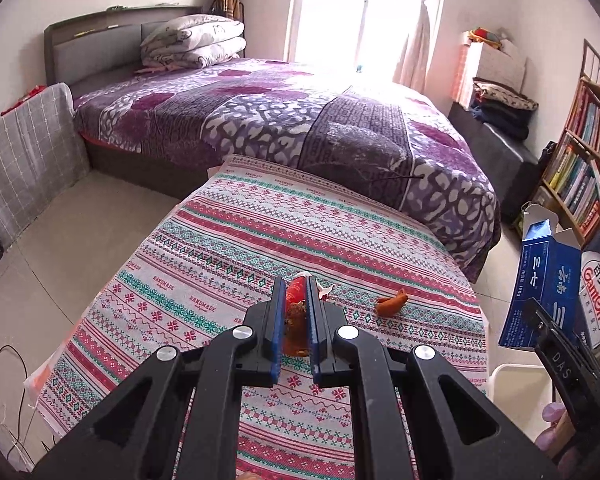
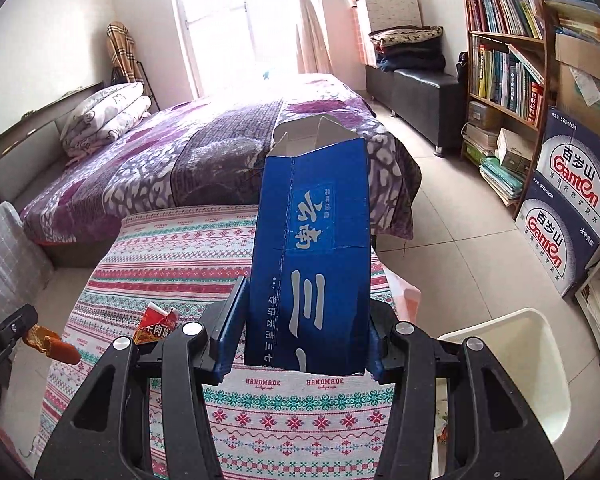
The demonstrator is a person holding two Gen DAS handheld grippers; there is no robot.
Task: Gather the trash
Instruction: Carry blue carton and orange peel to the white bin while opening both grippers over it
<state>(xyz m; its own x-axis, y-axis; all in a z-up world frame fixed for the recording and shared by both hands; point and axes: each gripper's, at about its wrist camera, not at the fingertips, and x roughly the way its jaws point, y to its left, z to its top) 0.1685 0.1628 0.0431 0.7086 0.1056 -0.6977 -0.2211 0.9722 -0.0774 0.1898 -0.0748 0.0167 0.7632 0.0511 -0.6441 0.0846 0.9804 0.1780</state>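
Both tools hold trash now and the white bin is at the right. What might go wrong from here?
1. The blue carton stands tall in the right tool, gripped only near its base; it may tip or slip before reaching the white bin.
2. The left tool pinches a crumpled orange wrapper; a thin hold may let it drop.
3. An orange scrap on the patterned cloth may be forgotten.

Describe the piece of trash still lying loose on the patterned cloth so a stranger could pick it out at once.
Start at the purple bed, then drop to the striped red-and-teal tablecloth at its foot. On its near right part, just right of the left claw, lies a small orange scrap. Unlike the red wrapper pinched in that claw and the blue carton in the right claw, nothing holds it.
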